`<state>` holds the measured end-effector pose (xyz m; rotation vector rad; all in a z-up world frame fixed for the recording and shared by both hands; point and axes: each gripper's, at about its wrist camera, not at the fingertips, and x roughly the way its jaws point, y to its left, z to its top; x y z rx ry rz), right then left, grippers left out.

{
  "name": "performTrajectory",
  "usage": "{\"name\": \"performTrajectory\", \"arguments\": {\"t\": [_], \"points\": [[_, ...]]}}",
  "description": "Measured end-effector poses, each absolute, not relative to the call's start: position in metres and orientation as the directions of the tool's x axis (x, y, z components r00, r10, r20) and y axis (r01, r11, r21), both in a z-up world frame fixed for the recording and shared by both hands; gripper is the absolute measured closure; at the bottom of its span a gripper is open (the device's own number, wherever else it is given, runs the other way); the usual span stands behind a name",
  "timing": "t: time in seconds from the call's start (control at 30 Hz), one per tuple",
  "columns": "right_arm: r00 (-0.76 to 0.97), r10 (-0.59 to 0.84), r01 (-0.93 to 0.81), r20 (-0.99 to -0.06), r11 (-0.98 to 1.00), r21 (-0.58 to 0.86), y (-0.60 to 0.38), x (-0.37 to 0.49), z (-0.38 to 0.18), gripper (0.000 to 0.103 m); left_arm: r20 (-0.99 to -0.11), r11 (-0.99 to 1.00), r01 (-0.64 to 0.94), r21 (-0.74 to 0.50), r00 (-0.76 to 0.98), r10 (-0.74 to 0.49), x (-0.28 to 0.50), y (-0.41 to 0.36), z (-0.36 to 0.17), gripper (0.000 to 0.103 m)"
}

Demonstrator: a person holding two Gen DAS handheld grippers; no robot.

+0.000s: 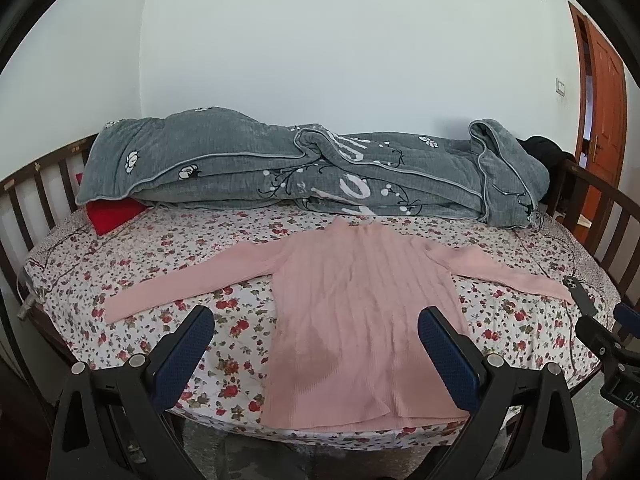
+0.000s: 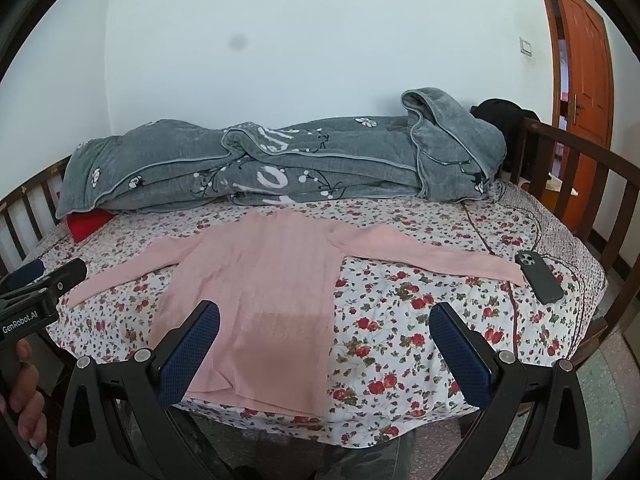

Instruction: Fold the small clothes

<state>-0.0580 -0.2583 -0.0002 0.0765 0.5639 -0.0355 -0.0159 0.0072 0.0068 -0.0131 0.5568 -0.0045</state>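
Pink ribbed sweater [image 1: 360, 312] is laid flat on the floral bedsheet [image 1: 160, 264], body toward the near edge, hem at the edge, both sleeves spread out sideways. No folds seen yet. Right sleeve cuff ends just beside a dark phone [image 2: 538, 276] lying on the sheet.

Left gripper [image 1: 316, 344]: jaws spread wide, nothing held, hovering above the lower part of the sweater. Right gripper [image 2: 324, 344]: jaws also wide apart, empty, held over the hem's right side and the sheet.

Grey quilt [image 1: 300, 172] is bunched along the far side against the wall, a red pillow [image 1: 114, 216] tucked under its left end. Wooden bed rail [image 2: 576, 176] and orange door [image 2: 584, 80] are seen at right.
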Motion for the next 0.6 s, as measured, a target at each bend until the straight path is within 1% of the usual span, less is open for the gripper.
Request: {"name": "performTrajectory", "arguments": {"t": [0.37, 0.5, 0.6], "points": [[0.847, 0.0, 0.061, -0.532, 0.994, 0.096, -0.2605, -0.0602, -0.0006, 0.0, -0.525, 1.0, 0.008, -0.001, 0.851, -0.007, -0.0182, 0.0062, 0.0067, 0.0], [0.846, -0.01, 0.063, -0.533, 0.995, 0.082, -0.2593, -0.0605, 0.0, 0.0, -0.524, 1.0, 0.008, -0.026, 0.851, -0.021, -0.0186, 0.0077, 0.007, 0.0], [0.849, -0.007, 0.067, -0.529, 0.993, 0.094, -0.2614, -0.0623, 0.0015, 0.0, -0.521, 1.0, 0.015, -0.014, 0.854, -0.02, -0.0187, 0.0058, 0.0073, 0.0]]}}
